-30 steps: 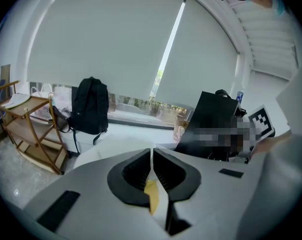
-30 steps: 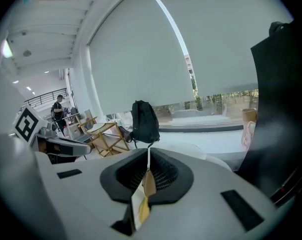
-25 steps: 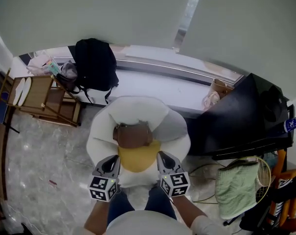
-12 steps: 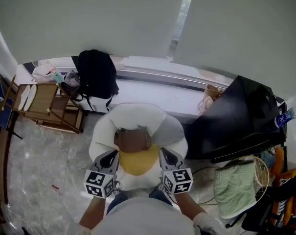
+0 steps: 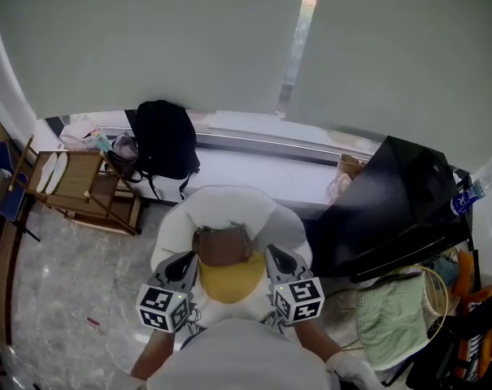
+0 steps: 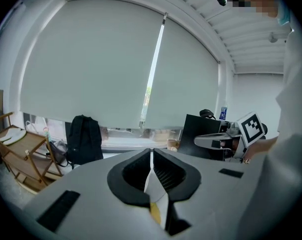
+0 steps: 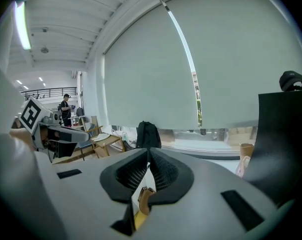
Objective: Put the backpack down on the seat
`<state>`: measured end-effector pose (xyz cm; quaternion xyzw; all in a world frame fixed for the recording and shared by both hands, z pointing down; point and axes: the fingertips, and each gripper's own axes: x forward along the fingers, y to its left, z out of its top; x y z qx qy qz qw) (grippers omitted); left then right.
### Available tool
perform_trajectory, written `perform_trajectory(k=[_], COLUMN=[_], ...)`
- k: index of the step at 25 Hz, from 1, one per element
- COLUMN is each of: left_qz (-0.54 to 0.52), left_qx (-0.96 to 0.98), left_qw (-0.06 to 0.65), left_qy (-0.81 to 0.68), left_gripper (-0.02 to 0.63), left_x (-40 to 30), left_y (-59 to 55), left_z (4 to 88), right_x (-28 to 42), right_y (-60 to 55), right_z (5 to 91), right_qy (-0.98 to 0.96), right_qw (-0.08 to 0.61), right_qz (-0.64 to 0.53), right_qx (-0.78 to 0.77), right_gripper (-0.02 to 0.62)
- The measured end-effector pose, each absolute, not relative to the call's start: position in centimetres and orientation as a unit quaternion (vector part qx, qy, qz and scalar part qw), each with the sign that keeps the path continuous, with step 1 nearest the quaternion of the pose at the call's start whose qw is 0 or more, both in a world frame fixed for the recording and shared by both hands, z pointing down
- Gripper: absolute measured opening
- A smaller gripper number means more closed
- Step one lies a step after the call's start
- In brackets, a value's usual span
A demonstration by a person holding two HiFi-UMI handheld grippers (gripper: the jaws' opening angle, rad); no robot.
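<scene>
Pale roller blinds [image 5: 148, 39], two of them, fill the wall above a white window ledge [image 5: 254, 165]. One black backpack [image 5: 164, 139] stands upright on the ledge's left end against the window, well apart from both grippers. Below it, one white round seat [image 5: 176, 218] carries a brown item [image 5: 223, 244] of unclear kind and a yellow cushion [image 5: 229, 276]. The person's body hides the seat's near edge. The left gripper [image 5: 180, 265] and right gripper [image 5: 278, 260] hover over the seat, one on each side of the cushion. Open floor [image 5: 58, 275] lies left of the seat, up to a wooden rack [image 5: 75, 181]. A black panel [image 5: 392, 201] stands close on the right.

Left gripper view: the left gripper [image 6: 151, 153] is clenched on nothing, its pads meeting in a thin line. Under them shows a sliver of white and yellow. The backpack [image 6: 84, 139] stands far left on the ledge, and the right gripper [image 6: 215, 141] shows at the right.

Right gripper view: the right gripper [image 7: 149, 156] is likewise pressed shut and empty, with a brown and yellow sliver beneath. Only the upper part of the backpack [image 7: 148, 134] shows; the gripper hides the rest.
</scene>
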<state>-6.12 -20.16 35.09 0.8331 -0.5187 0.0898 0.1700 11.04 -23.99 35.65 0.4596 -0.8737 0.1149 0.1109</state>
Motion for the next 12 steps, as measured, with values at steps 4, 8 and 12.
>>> perform_trajectory(k=[4, 8, 12], left_qz=[0.078, 0.066, 0.064], left_qx=[0.835, 0.838, 0.842], left_qw=[0.152, 0.138, 0.128], left_qy=[-0.523, -0.524, -0.520], left_gripper=[0.044, 0.044, 0.044], left_x=[-6.1, -6.1, -6.0], left_y=[-20.4, -20.4, -20.3], left_z=[33.4, 31.8, 30.9], right_x=[10.6, 10.1, 9.6], right_y=[-24.2, -23.7, -23.2], right_z=[33.9, 32.4, 31.2], right_qy=[-0.881, -0.889, -0.895], right_qw=[0.099, 0.085, 0.079], right_qz=[0.098, 0.093, 0.091], right_qx=[0.452, 0.441, 0.429], right_gripper=[0.038, 0.038, 0.038])
